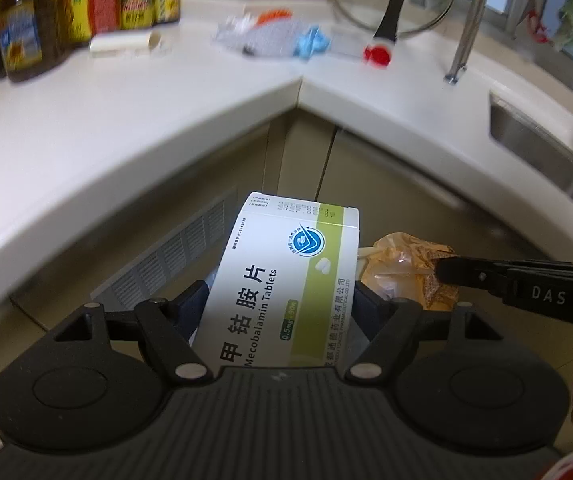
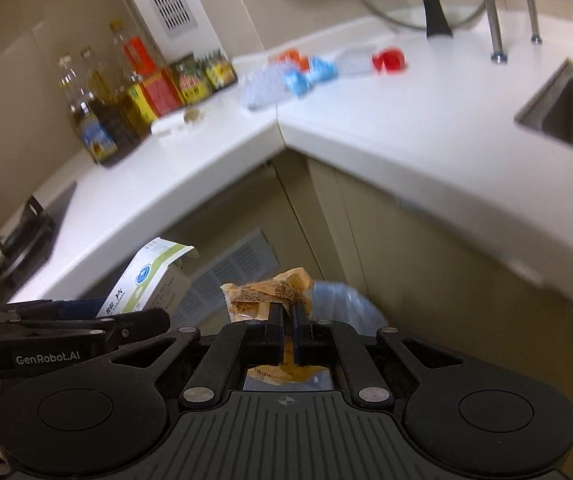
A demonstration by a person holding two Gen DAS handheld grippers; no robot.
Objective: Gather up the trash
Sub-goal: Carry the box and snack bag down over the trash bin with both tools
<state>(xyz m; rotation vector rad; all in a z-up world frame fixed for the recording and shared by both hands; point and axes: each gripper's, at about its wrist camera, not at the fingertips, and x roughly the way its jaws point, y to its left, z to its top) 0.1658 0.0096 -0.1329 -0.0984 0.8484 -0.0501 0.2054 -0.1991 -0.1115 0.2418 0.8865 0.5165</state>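
2 tongs tilted down | left tongs [image 1: 282, 300] grasp tablet box [image 1: 286, 276] | right tongs [image 2: 288, 320] clench wrapper [image 2: 270, 294] | desk [image 1: 126, 120] edge ahead

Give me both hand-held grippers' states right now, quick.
Left hand-held gripper: closed on the white-and-green tablet box.
Right hand-held gripper: shut on the crumpled orange wrapper.

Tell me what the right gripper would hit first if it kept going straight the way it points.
Probably the blue-lined trash bin just ahead and below the right gripper, which is shut on the orange wrapper. Depth is blurry, so the cabinet front behind it can't be ruled out.
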